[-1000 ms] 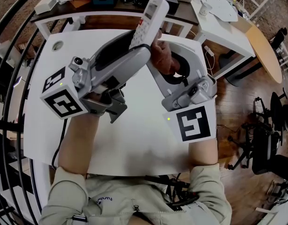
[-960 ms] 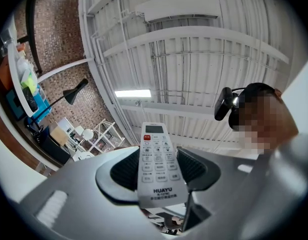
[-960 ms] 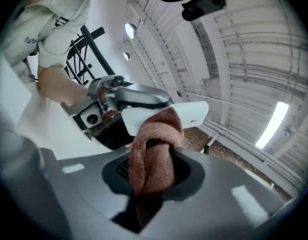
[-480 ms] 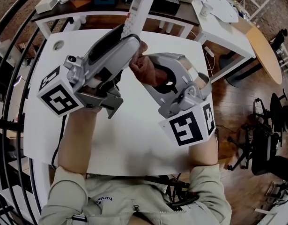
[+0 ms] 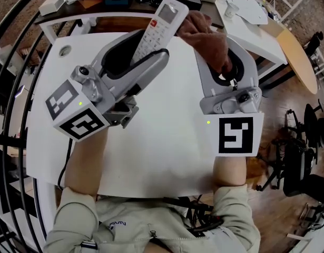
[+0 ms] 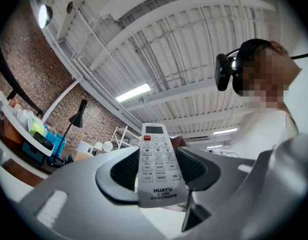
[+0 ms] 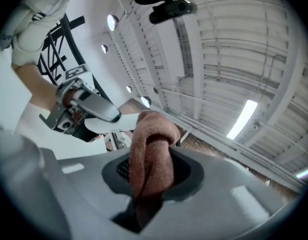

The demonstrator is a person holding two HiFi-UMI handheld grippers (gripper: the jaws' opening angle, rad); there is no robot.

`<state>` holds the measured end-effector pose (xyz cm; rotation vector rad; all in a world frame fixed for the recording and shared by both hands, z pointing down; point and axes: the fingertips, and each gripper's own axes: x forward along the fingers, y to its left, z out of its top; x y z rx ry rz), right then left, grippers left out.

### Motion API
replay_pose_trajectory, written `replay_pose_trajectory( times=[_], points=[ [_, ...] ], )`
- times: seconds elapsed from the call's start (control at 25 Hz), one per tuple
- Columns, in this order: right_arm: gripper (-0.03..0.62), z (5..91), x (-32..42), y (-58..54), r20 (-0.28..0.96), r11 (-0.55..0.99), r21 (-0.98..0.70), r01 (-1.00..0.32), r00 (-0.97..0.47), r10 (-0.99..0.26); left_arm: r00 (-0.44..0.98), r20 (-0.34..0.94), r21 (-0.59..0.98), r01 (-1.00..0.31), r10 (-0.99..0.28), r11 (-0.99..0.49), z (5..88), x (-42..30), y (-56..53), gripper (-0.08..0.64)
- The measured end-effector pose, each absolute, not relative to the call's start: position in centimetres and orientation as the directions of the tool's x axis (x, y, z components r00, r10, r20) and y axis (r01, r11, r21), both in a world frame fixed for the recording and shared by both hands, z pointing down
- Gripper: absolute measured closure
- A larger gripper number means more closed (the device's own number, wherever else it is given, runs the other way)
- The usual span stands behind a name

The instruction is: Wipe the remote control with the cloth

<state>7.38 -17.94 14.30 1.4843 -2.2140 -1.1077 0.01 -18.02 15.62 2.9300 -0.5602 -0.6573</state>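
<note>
**Head view.** White table (image 5: 151,157), both tools raised over its far half.
- The left gripper (image 5: 138,54) points toward the far edge. The remote control (image 5: 160,28) stands out of its jaws, leaning away, with the display end highest and past the table's far edge.
- The right gripper (image 5: 221,62) is over the far right corner. A rust-brown cloth (image 5: 206,33) is bunched at its tip, just beside the remote's upper right edge. This view does not show whether the two touch.
- The marker cubes (image 5: 77,115) face the camera. The jaw pads are mostly hidden under the gripper bodies.

**Left gripper view.** This view shows what the head view hides.
- The jaws stand about half apart, with a pad pressed on each long side of the remote control (image 6: 156,166).
- The keypad faces the lens, with the brand print at the near end and the display at the far end.
- A sliver of brown shows behind the remote's right edge.
- Behind are a ribbed ceiling, a brick wall (image 6: 23,84) and the person wearing the head camera (image 6: 225,71).

**Right gripper view.**
- The jaws are nearly together, clamped on a folded loop of cloth (image 7: 151,159) that stands up past their tips.
- Beyond it, upper left, are the other gripper's body and the person's forearm.
- A white edge lies close to the cloth's left side, but contact between them cannot be made out.
</note>
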Motion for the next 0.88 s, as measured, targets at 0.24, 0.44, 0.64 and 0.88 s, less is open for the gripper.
replay_pose_trajectory(
  times=[0.24, 0.44, 0.64, 0.88],
  points=[
    [0.509, 13.1, 8.3, -18.0, -0.263, 0.147, 0.658, -0.738, -0.409, -0.874, 0.849, -0.339, 0.002, -0.431, -0.406, -0.902, 15.9, 0.9, -17.4, 0.316],
    [0.509, 15.2, 6.1, -17.9, -0.164, 0.213, 0.732, -0.647, -0.471, -0.867, 0.846, -0.323, -0.054, -0.465, -0.425, -0.884, 16.1, 1.0, -17.4, 0.316],
    [0.508, 17.8, 3.8, -17.4, -0.049, 0.258, 0.83, -0.495, -0.525, -0.85, 0.826, -0.323, -0.083, -0.511, -0.462, -0.856, 16.2, 0.6, -17.8, 0.316],
    [0.508, 19.2, 2.9, -17.3, 0.021, 0.289, 0.868, -0.404, -0.551, -0.834, 0.814, -0.302, -0.135, -0.552, -0.496, -0.823, 16.6, 0.5, -18.1, 0.316]
  ],
)
